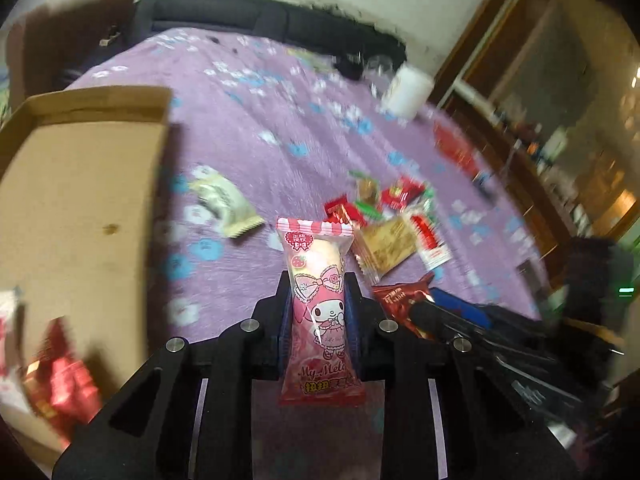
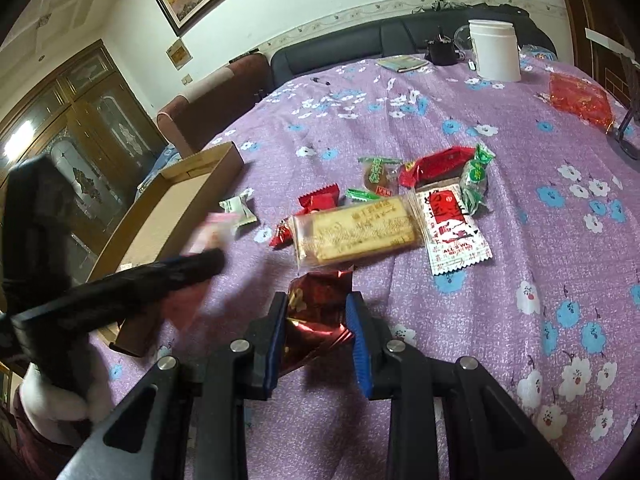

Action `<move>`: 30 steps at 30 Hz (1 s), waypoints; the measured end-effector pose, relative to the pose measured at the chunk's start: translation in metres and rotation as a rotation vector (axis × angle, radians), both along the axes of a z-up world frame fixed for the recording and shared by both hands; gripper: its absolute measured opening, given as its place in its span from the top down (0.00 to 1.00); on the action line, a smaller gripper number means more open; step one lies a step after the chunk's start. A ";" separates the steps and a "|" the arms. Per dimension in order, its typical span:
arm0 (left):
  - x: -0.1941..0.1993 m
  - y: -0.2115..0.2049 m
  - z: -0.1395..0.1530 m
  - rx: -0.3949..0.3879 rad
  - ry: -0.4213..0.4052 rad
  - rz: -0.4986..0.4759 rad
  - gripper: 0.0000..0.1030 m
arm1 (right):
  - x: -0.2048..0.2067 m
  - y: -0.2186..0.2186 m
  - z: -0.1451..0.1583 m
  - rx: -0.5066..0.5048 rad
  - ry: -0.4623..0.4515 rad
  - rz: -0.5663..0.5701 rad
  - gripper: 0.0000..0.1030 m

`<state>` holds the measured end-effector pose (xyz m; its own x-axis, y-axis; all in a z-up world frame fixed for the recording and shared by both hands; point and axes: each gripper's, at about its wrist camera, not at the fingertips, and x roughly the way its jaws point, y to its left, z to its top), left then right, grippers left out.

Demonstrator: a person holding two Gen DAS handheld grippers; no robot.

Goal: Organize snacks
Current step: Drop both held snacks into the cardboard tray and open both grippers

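Right gripper (image 2: 316, 316): jaws clamp a dark red foil packet (image 2: 318, 314). Just ahead of the jaws lies a long biscuit pack (image 2: 356, 232). Left of them, the left gripper (image 2: 200, 264), blurred, over a cardboard box (image 2: 188, 196).

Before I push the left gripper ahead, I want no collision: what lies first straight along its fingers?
The left gripper is shut on the pink snack packet. Straight ahead lies bare purple cloth; the biscuit pack sits just right of that line. Depth is unclear.
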<state>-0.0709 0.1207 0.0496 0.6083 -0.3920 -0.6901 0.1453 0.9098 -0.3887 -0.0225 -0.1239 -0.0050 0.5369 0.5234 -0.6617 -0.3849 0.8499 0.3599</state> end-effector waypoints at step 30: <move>-0.014 0.207 -0.015 -0.019 0.038 0.372 0.78 | 0.029 0.234 0.028 -0.098 0.071 0.362 0.67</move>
